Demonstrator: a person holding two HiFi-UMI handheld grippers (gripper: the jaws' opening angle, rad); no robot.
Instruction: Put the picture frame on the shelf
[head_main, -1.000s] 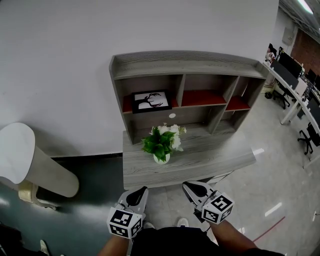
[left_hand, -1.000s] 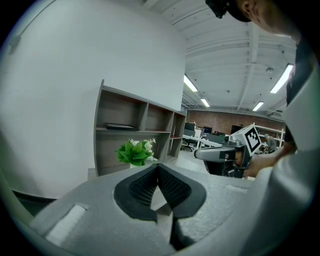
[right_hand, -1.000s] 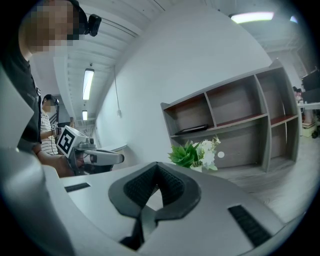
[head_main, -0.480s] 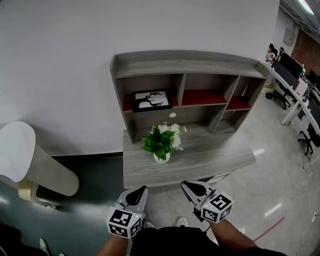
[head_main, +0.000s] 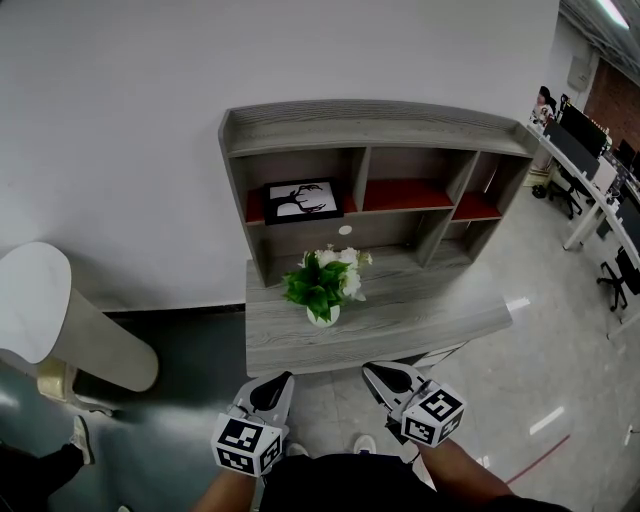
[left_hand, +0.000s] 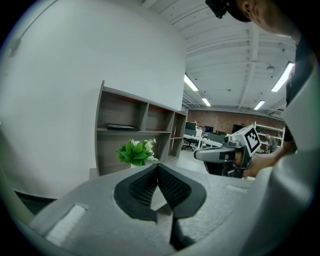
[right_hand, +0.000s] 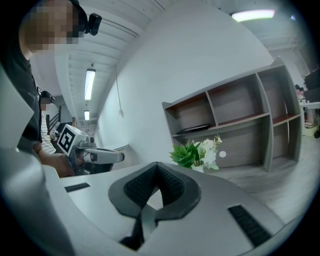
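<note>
**Both tongs pressed together, picture frame (head_main: 302, 201) lying on the shelf (head_main: 370, 125)**

Two pairs of tongs hovered low in the head view, just short of the near edge of the table (head_main: 420, 320) and well apart from the shelf. The left tongs (head_main: 278, 380) had their jaws pressed together at the tips with nothing between them. The right tongs (head_main: 375, 372) were likewise closed and empty. Each pair pointed toward the table, side by side with a gap between them.

The grey shelf stood at the back of the table against the white wall (head_main: 120, 120). The picture frame lay flat on the red board of the left compartment, its black border and white print facing up. A leafy plant (head_main: 323, 282) with white flowers stood in a small white pot (head_main: 322, 318) on the table, in front of that compartment.
</note>
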